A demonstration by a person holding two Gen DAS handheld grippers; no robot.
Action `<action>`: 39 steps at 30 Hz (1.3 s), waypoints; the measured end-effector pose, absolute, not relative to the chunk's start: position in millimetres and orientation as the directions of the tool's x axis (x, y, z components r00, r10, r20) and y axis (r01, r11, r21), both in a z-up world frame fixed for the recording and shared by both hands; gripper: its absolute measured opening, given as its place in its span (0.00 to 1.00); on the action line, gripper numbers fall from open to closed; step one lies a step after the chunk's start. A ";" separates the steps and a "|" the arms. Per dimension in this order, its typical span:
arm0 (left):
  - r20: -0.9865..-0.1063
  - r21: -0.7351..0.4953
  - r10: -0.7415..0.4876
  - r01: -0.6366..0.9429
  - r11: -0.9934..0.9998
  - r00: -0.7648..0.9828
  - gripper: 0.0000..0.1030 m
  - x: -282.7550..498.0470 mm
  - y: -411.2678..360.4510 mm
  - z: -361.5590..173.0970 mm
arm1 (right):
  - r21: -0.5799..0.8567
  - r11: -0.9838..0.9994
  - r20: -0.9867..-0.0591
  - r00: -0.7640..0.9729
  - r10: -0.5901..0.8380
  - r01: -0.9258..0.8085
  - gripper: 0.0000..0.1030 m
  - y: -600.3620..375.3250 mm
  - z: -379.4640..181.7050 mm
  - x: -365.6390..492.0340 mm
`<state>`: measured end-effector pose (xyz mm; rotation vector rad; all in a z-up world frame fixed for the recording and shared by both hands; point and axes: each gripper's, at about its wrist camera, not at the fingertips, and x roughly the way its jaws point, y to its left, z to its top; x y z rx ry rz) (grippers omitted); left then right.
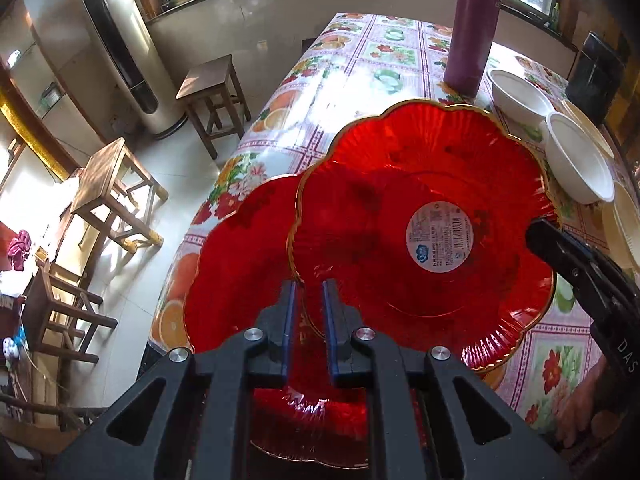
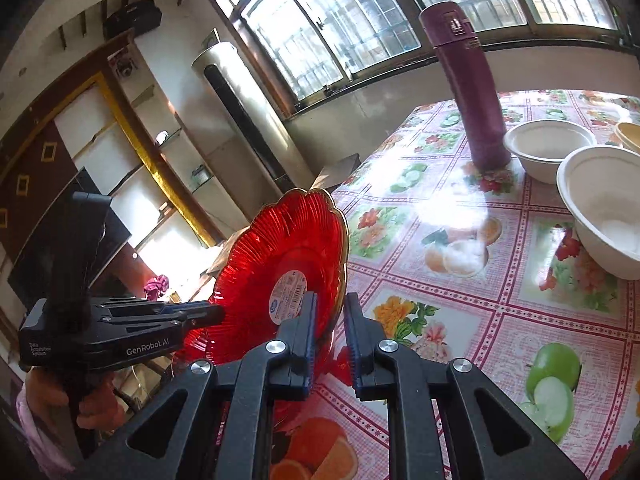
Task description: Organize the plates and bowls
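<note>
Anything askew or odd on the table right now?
Yes: the upper red scalloped glass plate is tilted off the table, label-side up, gripped at opposite rims by the left gripper and right gripper, above a second red plate.

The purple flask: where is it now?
The purple flask stands upright on the table toward its far end, just left of two white bowls.

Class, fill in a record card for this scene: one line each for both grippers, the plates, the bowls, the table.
Right gripper: shut on rim of stickered red plate, tilted
Left gripper: shut, seemingly on same plate's opposite rim
Second red plate: beneath, at table edge
Bowls: near white bowl, far white bowl, unstacked, by purple flask
Table: fruit-print cloth
</note>
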<state>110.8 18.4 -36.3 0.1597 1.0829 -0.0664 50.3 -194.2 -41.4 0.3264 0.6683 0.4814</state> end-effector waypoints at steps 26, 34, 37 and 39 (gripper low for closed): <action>-0.844 0.071 -0.075 0.249 0.966 0.531 0.11 85.5 -57.3 -30.1 | 0.393 0.902 -0.525 0.761 0.382 -0.181 0.29 -225.8 -35.4 40.6; -0.836 0.054 -0.152 0.353 0.934 0.528 0.57 70.7 -117.0 -25.7 | 0.374 0.922 -0.464 0.842 0.276 -0.096 0.53 -292.3 -12.2 18.9; -0.837 0.059 -0.173 0.399 0.915 0.519 0.57 64.0 -139.2 -24.8 | 0.382 0.922 -0.431 0.871 0.237 -0.062 0.57 -329.2 -2.7 4.4; -0.841 0.051 -0.189 0.422 0.905 0.506 0.57 60.9 -152.5 -24.5 | 0.393 0.919 -0.414 0.888 0.199 -0.023 0.63 -360.0 2.6 -5.5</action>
